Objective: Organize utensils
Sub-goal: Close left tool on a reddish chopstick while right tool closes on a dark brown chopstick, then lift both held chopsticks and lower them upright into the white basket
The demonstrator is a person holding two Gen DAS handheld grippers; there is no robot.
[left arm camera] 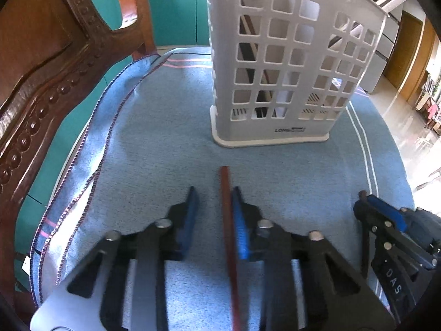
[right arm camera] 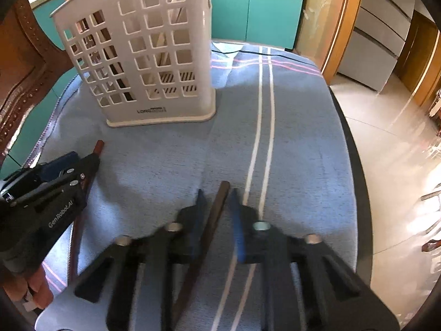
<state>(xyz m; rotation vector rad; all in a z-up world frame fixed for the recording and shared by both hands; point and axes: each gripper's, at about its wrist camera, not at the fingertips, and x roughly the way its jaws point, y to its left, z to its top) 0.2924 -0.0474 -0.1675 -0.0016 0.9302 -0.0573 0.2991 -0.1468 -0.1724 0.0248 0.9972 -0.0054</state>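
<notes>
A grey perforated utensil holder point(left arm camera: 248, 127) point(right arm camera: 124, 110) stands upright on the blue cloth, with several utensils showing through its holes. My left gripper point(left arm camera: 213, 190) point(right arm camera: 82, 157) sits low over the cloth, shut on a red-brown chopstick point(left arm camera: 224, 182) that lies along its right pad. The stick's tip pokes out past the fingers. My right gripper point(right arm camera: 216, 191) point(left arm camera: 361, 201) is close beside it, shut on a dark brown chopstick point(right arm camera: 220, 195) that leans toward its left pad. Both sticks run back under the grippers, where their far ends are hidden.
The blue cloth point(right arm camera: 289, 138) with white stripes covers the table. A carved wooden chair point(left arm camera: 41, 82) stands close on the left. The table's dark edge point(right arm camera: 355, 165) drops to a shiny floor on the right. Teal cabinets point(right arm camera: 261, 8) are behind.
</notes>
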